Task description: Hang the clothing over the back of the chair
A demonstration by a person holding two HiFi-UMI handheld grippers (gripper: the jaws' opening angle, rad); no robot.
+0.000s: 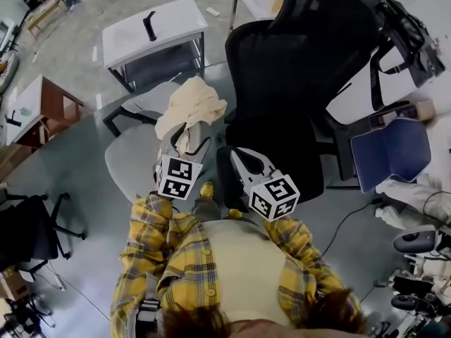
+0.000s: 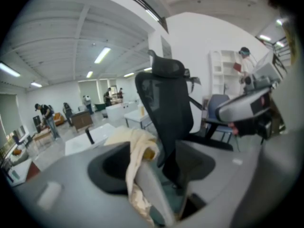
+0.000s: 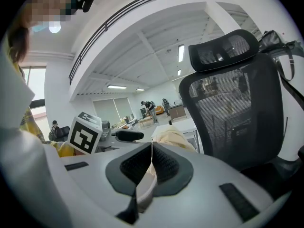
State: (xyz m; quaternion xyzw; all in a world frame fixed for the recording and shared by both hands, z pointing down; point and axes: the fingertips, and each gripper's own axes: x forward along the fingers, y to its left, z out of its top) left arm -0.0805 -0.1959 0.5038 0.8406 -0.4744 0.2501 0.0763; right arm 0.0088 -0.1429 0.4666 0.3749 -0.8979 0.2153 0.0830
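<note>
My left gripper (image 1: 187,134) holds its jaws apart, with the cream clothing (image 1: 192,104) bunched between them and just ahead, above a grey chair (image 1: 130,162) that spreads below and left of the jaws. My right gripper (image 1: 239,155) is just beside it, jaws toward the black office chair (image 1: 296,83) rising ahead and to their right. Well ahead of my left jaws stands a white table (image 1: 176,20) carrying a slim dark thing (image 1: 149,25).

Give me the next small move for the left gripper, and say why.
Probably close the left gripper firmly on the cream clothing: its jaws stand apart with the cloth between them, and the black chair's back is bare. The right gripper is shut.
</note>
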